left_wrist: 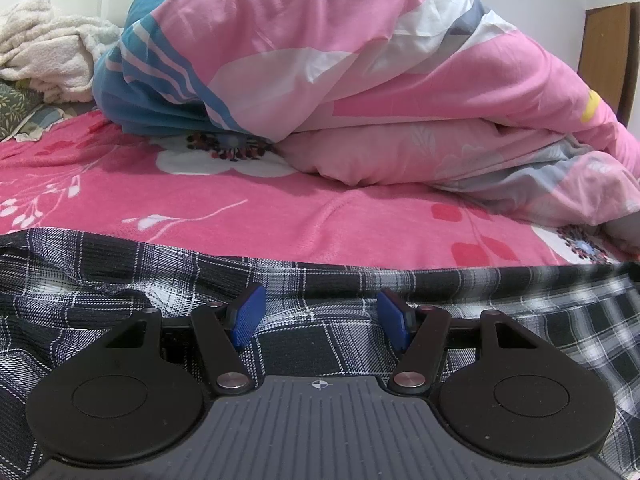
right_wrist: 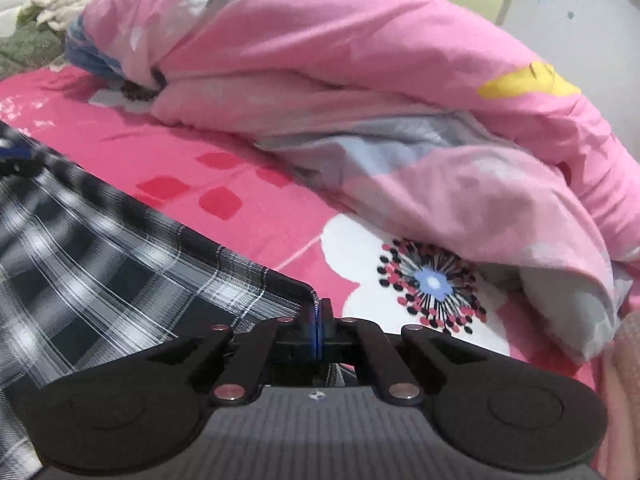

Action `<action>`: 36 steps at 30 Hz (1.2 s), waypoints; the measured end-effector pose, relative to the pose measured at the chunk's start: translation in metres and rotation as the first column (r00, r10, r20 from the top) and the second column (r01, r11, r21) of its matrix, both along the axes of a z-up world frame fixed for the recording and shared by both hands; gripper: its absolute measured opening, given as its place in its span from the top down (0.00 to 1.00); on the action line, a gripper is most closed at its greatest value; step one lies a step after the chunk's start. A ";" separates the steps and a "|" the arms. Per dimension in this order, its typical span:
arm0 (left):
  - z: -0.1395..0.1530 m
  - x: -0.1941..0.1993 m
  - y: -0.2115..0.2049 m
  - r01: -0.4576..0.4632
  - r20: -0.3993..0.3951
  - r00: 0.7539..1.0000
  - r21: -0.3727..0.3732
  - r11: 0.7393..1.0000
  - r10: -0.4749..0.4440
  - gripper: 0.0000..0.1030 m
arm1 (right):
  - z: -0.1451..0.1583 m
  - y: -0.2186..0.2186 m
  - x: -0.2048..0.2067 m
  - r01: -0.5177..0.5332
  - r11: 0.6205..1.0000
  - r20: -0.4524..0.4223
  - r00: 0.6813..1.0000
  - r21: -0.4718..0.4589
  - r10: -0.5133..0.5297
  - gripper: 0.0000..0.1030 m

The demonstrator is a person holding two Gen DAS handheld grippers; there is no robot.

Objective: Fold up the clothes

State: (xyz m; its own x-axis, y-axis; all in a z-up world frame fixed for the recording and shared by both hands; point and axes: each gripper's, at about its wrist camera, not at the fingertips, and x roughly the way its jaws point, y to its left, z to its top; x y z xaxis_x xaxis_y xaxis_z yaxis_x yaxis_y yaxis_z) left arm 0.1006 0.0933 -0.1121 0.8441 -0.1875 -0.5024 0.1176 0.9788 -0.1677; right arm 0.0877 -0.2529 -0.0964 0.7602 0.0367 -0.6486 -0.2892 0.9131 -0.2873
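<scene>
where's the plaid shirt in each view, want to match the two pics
Left wrist: the plaid shirt fills the bottom band, edge to edge, under the open left tool.
Right wrist: the shirt covers the lower left; its corner is pinched in the shut right tool.
Shared landmark: the pink quilt heaped at the back of the bed, and the blue-centred flower on the sheet under its edge.

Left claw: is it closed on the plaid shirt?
No, the left claw stands open, its blue pads apart above the plaid shirt.
</scene>
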 end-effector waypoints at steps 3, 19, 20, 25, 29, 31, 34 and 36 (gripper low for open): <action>0.000 0.000 0.000 0.000 0.000 1.000 0.001 1.000 0.000 0.40 | -0.012 0.000 0.007 0.007 1.000 -0.035 0.999 -0.006 -0.008 1.00; 0.009 -0.009 -0.001 -0.008 0.035 0.999 0.002 1.000 0.008 0.33 | 0.005 -0.020 -0.009 0.026 0.999 -0.039 0.999 0.029 -0.025 0.57; 0.013 -0.012 -0.002 -0.013 0.043 0.999 0.005 1.000 0.013 0.33 | 0.013 -0.028 -0.017 0.041 0.998 -0.021 0.999 0.056 -0.040 0.50; 0.036 -0.027 -0.022 -0.001 0.078 0.997 0.021 1.000 -0.001 0.32 | 0.046 -0.080 -0.071 0.142 0.964 0.077 0.984 0.225 -0.163 0.39; 0.050 -0.028 -0.070 0.100 0.075 0.992 0.068 0.993 -0.105 0.32 | 0.051 -0.126 -0.097 0.260 0.916 0.090 0.950 0.304 -0.300 0.39; 0.051 -0.022 -0.099 0.155 0.052 0.986 0.095 0.983 -0.160 0.32 | 0.044 -0.143 -0.102 0.327 0.896 0.072 0.929 0.301 -0.363 0.39; 0.041 -0.009 -0.135 0.208 0.020 0.977 0.118 0.971 -0.211 0.33 | 0.033 -0.169 -0.107 0.414 0.861 0.049 0.893 0.294 -0.447 0.39; 0.030 -0.002 -0.148 0.188 0.000 0.982 0.145 0.971 -0.190 0.33 | 0.024 -0.187 -0.111 0.479 0.830 0.026 0.862 0.286 -0.507 0.39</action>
State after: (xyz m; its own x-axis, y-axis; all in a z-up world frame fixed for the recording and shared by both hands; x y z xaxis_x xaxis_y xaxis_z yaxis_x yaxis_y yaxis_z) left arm 0.0988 -0.0544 -0.0820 0.8073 -0.2711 -0.5241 0.3043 0.9523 -0.0238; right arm -0.0231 -0.4397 -0.0725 0.7808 -0.2028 -0.5910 0.2361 0.9715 -0.0215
